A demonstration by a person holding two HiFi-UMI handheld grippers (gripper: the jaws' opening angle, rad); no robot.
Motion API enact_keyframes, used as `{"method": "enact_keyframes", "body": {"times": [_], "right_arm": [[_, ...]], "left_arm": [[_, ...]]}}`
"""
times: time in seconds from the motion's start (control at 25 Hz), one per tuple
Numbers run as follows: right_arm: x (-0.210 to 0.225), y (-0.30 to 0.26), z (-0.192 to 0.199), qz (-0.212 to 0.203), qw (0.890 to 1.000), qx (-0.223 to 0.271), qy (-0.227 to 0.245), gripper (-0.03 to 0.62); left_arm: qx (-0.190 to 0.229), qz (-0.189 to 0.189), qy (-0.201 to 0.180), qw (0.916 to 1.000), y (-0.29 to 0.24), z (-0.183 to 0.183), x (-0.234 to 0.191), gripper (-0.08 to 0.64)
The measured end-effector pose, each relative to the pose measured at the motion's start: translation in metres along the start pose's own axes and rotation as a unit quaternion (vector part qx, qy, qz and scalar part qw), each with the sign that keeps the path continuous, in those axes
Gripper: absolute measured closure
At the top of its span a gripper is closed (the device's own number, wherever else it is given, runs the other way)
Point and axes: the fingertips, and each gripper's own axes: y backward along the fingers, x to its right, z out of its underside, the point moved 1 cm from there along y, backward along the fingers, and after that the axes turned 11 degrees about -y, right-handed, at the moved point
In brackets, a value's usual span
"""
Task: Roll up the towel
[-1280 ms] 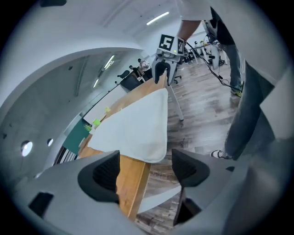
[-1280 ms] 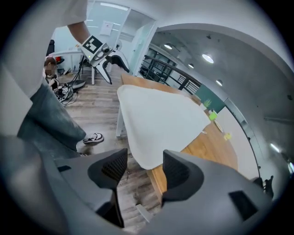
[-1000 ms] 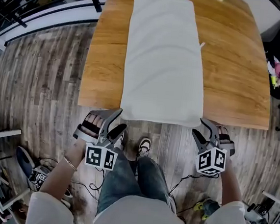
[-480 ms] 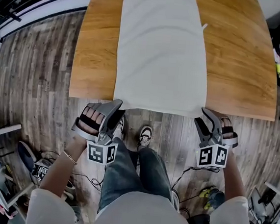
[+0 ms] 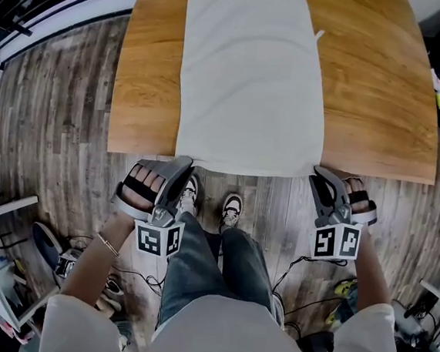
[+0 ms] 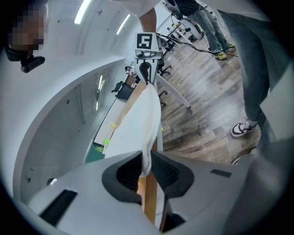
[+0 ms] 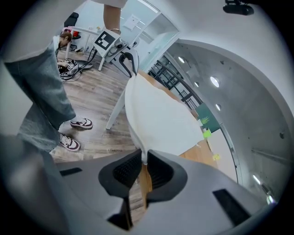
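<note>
Compared with a second ago, both of your grippers have crept up to the near edge of the counter (image 5: 143, 87), and jaws that stood wide back then have come in tight; the towel (image 5: 253, 74) itself hasn't budged, it just sits closer in the head view; right now the left gripper (image 5: 184, 162) is closing its jaws on the near left corner, and its own view shows the white cloth pinched between the pads where it hangs just over the edge; the right gripper (image 5: 318, 173) is doing the same on the near right corner, jaws closing with cloth nipped between them; so you've got a grasp on both corners, I'd say; as for progress, honestly you're at the very start; the towel lies flat down the middle of the counter, running away from you, no fold or roll anywhere I can see; its far end is cut off at the top of the head view, so can't speak for that; what's left is basically everything: turn the near edge over, roll it away from you evenly, end with a tidy roll.
</note>
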Motion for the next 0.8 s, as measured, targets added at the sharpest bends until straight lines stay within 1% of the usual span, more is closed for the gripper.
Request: {"method": "enact_keyframes", "body": {"times": [0.24,0.44,0.52,0.64,0.8], "right_arm": [[0.004,0.011,0.0,-0.012,1.0,0.007,-0.008,0.561],[0.016,0.018,-0.008,-0.029,0.999,0.008,-0.021,0.563],[0.02,0.022,-0.01,-0.038,0.999,0.007,-0.029,0.563],[0.026,0.03,-0.013,-0.05,0.998,0.012,-0.038,0.565],[0.028,0.042,-0.019,-0.063,0.997,0.008,-0.052,0.565]], "left_arm": [[0.014,0.03,0.02,0.9993,0.008,-0.006,-0.01,0.518],[0.021,0.059,0.041,0.9972,0.009,-0.004,-0.026,0.524],[0.027,0.079,0.064,0.9944,0.012,-0.005,-0.032,0.525],[0.04,0.117,0.108,0.9865,0.019,-0.007,-0.039,0.528],[0.042,0.146,0.135,0.9791,0.027,-0.009,-0.048,0.528]]}}
